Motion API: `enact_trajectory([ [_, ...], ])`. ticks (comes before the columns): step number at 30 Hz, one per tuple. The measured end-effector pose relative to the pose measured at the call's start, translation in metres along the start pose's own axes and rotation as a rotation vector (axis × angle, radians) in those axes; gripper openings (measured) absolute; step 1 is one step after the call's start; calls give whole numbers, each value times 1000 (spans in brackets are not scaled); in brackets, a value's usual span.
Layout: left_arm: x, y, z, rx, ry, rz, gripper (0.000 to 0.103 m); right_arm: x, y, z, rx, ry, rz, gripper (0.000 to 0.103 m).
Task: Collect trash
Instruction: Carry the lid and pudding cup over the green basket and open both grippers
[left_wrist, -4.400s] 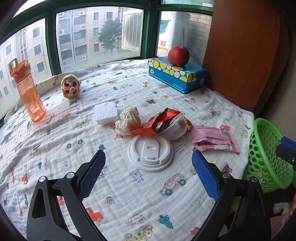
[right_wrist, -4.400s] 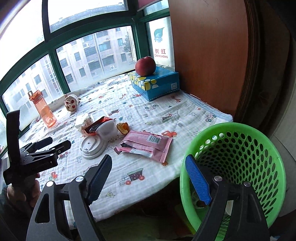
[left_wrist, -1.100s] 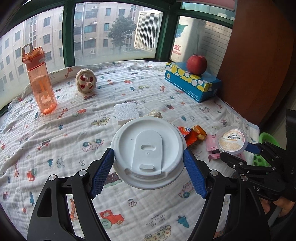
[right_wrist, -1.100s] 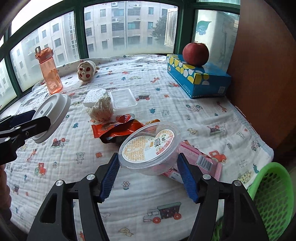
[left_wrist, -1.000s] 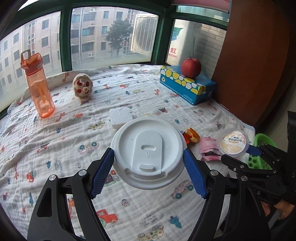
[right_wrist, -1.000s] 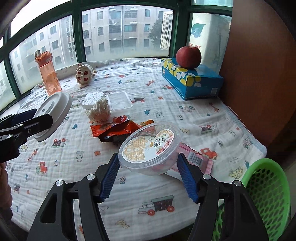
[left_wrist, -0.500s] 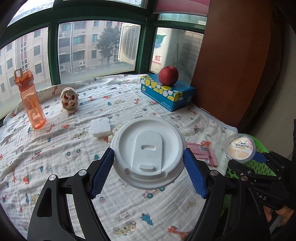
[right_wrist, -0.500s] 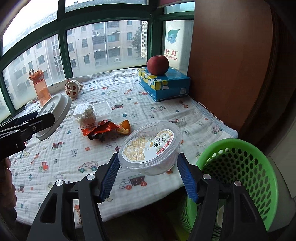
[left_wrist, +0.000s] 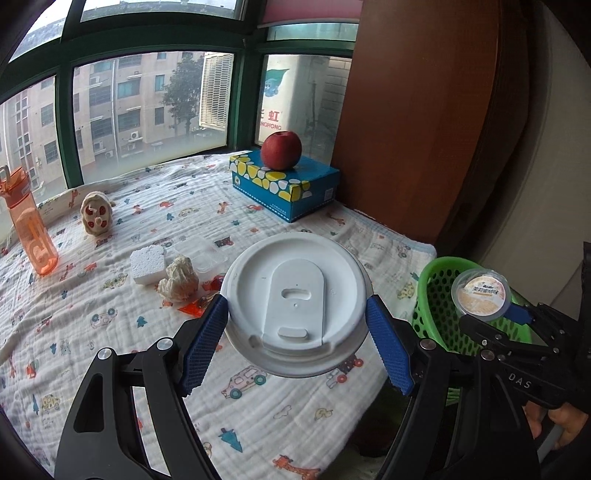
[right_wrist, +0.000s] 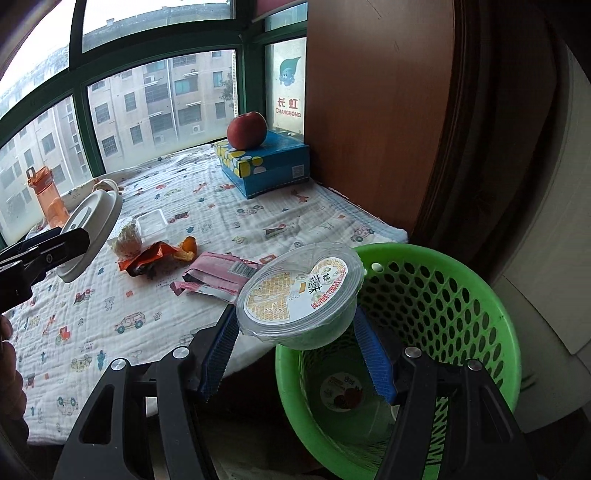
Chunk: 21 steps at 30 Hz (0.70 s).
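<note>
My left gripper (left_wrist: 295, 332) is shut on a round white cup lid (left_wrist: 295, 306), held above the near part of the cloth-covered table (left_wrist: 110, 350). My right gripper (right_wrist: 299, 343) is shut on a clear plastic cup with a printed seal (right_wrist: 301, 291), held over the near rim of the green basket (right_wrist: 461, 288). The left wrist view shows that cup (left_wrist: 482, 293) above the basket (left_wrist: 436, 295). A small round packet (right_wrist: 341, 391) lies in the basket's bottom. On the table remain a pink wrapper (right_wrist: 221, 275), an orange-red wrapper (right_wrist: 147, 258), an orange peel (right_wrist: 188, 245), a crumpled tissue (left_wrist: 179, 277) and a clear tray (left_wrist: 205, 254).
A blue tissue box (left_wrist: 284, 188) with a red apple (left_wrist: 281, 146) stands at the back right beside a brown wooden panel (left_wrist: 424, 129). An orange bottle (left_wrist: 27, 229), a small skull figure (left_wrist: 96, 212) and a white foam block (left_wrist: 147, 264) sit at the left.
Both grippers have swung right, away from the table, each keeping its load. The cup, earlier above the cloth, now hangs over the basket's rim. The lid has neared the table's right edge.
</note>
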<state>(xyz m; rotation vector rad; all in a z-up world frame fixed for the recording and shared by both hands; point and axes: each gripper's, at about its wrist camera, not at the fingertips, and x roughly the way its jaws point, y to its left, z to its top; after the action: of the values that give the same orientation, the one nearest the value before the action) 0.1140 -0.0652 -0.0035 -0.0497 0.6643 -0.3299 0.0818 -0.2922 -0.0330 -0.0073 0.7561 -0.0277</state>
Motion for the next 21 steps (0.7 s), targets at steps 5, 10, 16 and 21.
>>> enact_trajectory([
  [5,5,-21,4,20,7,-33,75,-2,-26,-9,42,15,-29,62],
  [10,8,-41,7,53,6,-62,75,-2,-51,-19,88,37,-55,62],
  [16,14,-62,10,83,16,-92,75,-2,-78,-30,149,57,-66,63],
  [21,19,-81,10,113,27,-120,75,-8,-96,-36,182,49,-84,68],
])
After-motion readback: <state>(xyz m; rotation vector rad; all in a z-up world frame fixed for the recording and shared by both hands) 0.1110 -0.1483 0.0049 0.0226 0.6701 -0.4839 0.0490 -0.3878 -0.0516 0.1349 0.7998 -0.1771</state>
